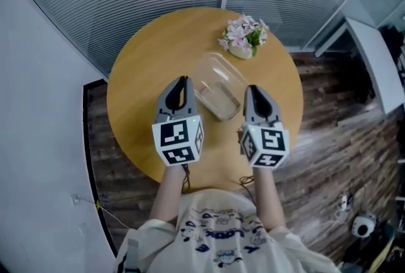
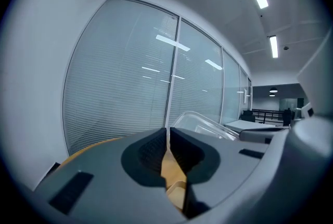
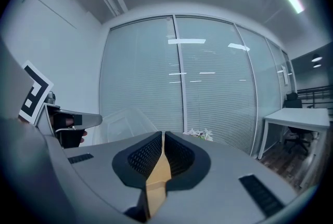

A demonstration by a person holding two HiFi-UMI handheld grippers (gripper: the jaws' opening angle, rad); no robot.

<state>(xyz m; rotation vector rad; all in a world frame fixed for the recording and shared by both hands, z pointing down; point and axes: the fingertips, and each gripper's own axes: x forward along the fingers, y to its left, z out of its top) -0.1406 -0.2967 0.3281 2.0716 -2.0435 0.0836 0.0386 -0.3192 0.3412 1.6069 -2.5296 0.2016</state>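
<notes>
A person stood at the near edge of a round wooden table (image 1: pixel 147 63), both forearms (image 1: pixel 168 193) stretched forward side by side, a hand-held gripper in each hand. The left gripper (image 1: pixel 183 80) and the right gripper (image 1: pixel 251 88) pointed toward the far edge, their marker cubes nearest the person's body.

A clear plastic container (image 1: pixel 218 85) lay on the middle of the table, between the two grippers. The left gripper sat just beside the container's left side and the right gripper just beside its right side. From above it was not possible to tell whether either one touched it.

A small pot of pink flowers (image 1: pixel 243 37) stood at the table's far edge, apart from the container.

The left gripper view showed the left gripper's jaws pressed together with nothing between them. The container's clear rim rose just to their right.

The right gripper view showed that gripper's jaws likewise pressed together and empty, the container to their left and the flowers beyond the tips. Only this view showed a white desk (image 3: pixel 294 114) at the far right. Both gripper views faced a glass wall with blinds (image 3: pixel 182 77), which the head view showed only as a strip beyond the table.
</notes>
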